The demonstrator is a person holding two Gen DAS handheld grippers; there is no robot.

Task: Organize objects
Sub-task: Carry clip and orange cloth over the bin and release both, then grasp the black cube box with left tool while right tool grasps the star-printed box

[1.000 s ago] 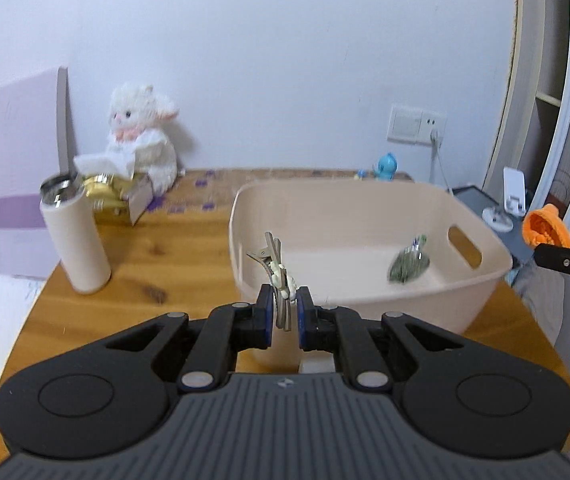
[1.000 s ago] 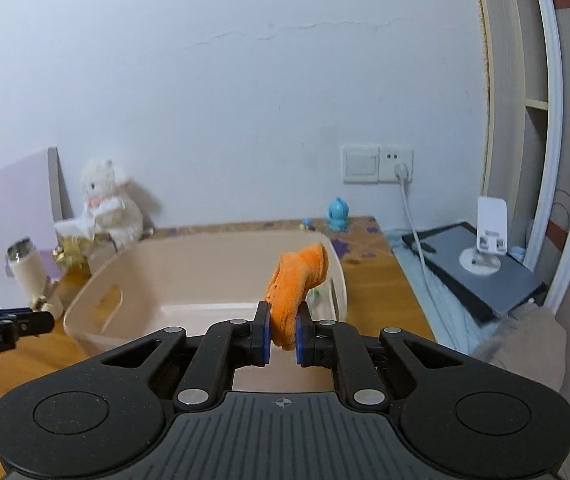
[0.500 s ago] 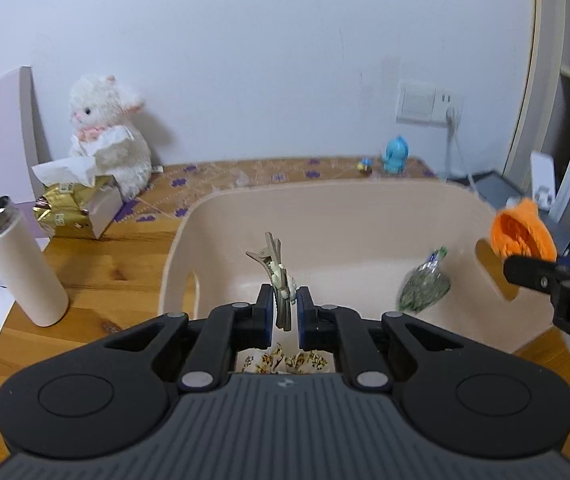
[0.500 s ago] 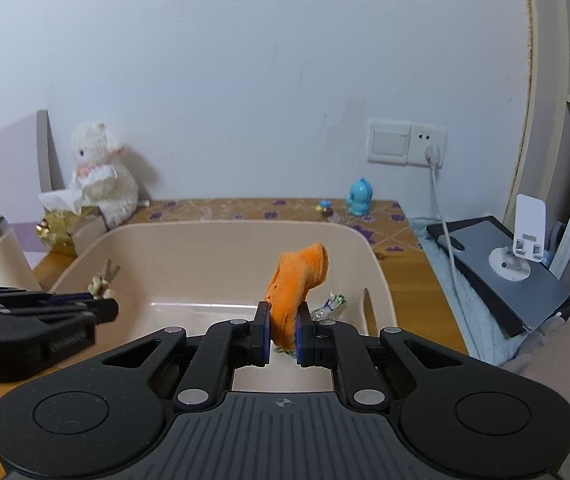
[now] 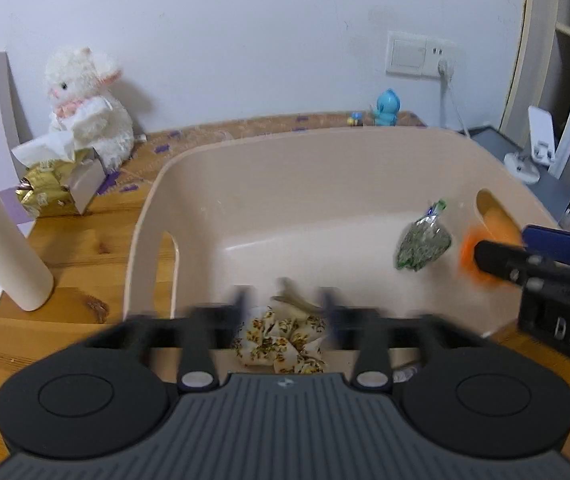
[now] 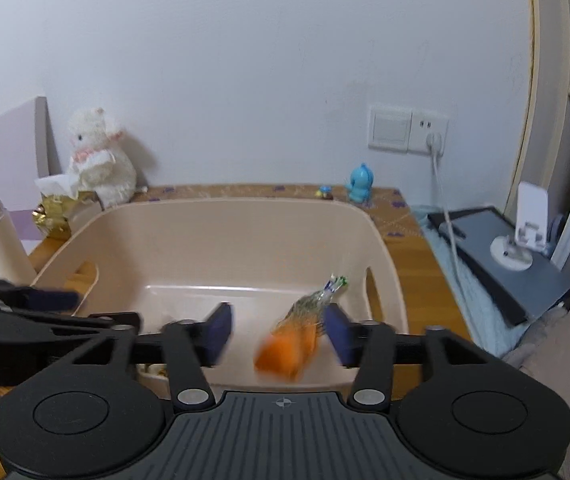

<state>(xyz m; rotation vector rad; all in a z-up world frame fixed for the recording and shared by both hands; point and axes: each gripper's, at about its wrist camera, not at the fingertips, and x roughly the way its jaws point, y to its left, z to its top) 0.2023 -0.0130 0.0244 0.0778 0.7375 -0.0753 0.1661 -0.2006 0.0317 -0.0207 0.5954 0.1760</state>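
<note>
- Both sets of jaws are spread: right gripper (image 6: 279, 330), left gripper (image 5: 285, 312).
- The soft orange toy (image 6: 285, 350) is seen dropping between the right jaws, above the beige plastic bin (image 6: 221, 216).
- The grey hair clip (image 5: 295, 300) is seen between the left jaws, over the bin.
- Jaws should be kept spread and lifted straight clear.

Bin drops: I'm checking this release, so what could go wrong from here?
The orange item, falling between the open right gripper fingers near the bin front wall, might bounce out. The clip dropped by the left gripper could snag the floral cloth.
</note>
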